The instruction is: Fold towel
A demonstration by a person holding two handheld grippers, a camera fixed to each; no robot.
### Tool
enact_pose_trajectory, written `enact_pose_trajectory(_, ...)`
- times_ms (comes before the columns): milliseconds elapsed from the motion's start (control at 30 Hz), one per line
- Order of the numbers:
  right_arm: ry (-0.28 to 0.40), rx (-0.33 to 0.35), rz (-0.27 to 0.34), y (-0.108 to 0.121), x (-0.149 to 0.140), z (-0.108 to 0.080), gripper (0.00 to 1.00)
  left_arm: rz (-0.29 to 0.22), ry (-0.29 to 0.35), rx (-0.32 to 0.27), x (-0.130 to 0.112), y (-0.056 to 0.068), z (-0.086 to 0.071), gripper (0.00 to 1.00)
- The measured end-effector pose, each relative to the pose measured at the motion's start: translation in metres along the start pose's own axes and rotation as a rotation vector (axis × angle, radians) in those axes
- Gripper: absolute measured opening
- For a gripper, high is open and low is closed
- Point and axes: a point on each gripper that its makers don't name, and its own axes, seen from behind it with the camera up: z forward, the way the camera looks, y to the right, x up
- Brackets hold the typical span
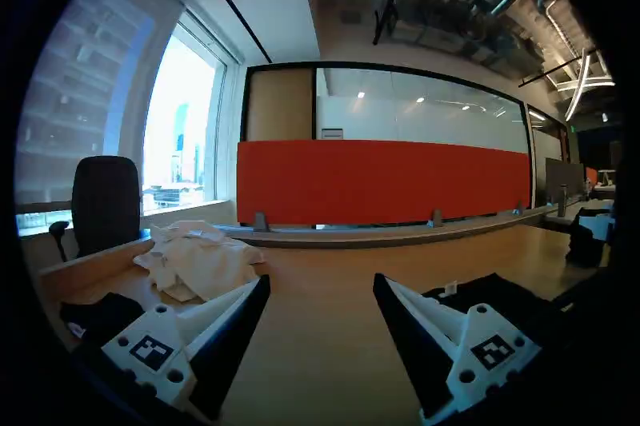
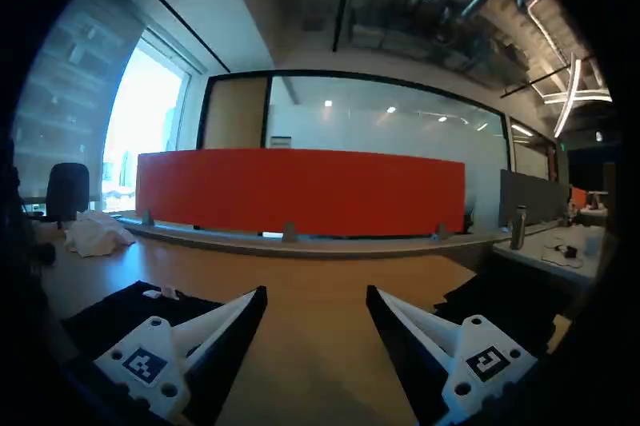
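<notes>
While left gripper (image 1: pixel 321 277), right gripper (image 2: pixel 317 288) gape, dark towel (image 2: pixel 108 312) perhaps below.

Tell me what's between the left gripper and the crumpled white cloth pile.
Bare wooden desk, seen in the left gripper view; the white cloth pile lies just beyond the open left gripper.

Black cloth (image 2: pixel 112 308); cream cloth (image 1: pixel 200 260); red divider (image 1: pixel 384 182).

Spread-fingered tool (image 1: pixel 320 277) over wooden desk (image 1: pixel 320 346); crumpled white cloth (image 1: pixel 200 260) at left.
</notes>
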Motion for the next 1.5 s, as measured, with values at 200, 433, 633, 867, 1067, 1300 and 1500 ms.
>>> enact_pose_trajectory(200,-0.001,-0.001,0.010,-0.003,0.021,-0.003,0.96,0.005,-0.001,-0.013,0.029,0.006,-0.001,0.96)
enact_pose_trajectory(433,0.000,-0.012,0.017,-0.005,0.067,-0.006,0.96,0.007,-0.013,-0.040,0.074,0.014,-0.001,0.96)
enact_pose_trajectory(633,-0.001,-0.024,0.025,-0.002,0.112,-0.010,0.96,0.007,-0.037,-0.049,0.114,0.018,0.000,0.96)
enact_pose_trajectory(867,-0.016,-0.013,0.041,-0.004,0.152,-0.012,0.96,0.007,-0.051,-0.059,0.155,0.022,0.001,0.96)
enact_pose_trajectory(1067,-0.025,-0.012,0.036,-0.006,0.171,-0.010,0.96,0.017,-0.054,-0.064,0.179,0.022,0.004,0.96)
enact_pose_trajectory(1300,-0.030,-0.017,0.046,-0.004,0.185,-0.011,0.96,0.010,-0.066,-0.082,0.189,0.027,0.004,0.96)
enact_pose_trajectory(1500,-0.042,0.002,0.036,-0.006,0.187,-0.010,0.96,0.030,-0.084,-0.123,0.189,0.035,0.005,0.96)
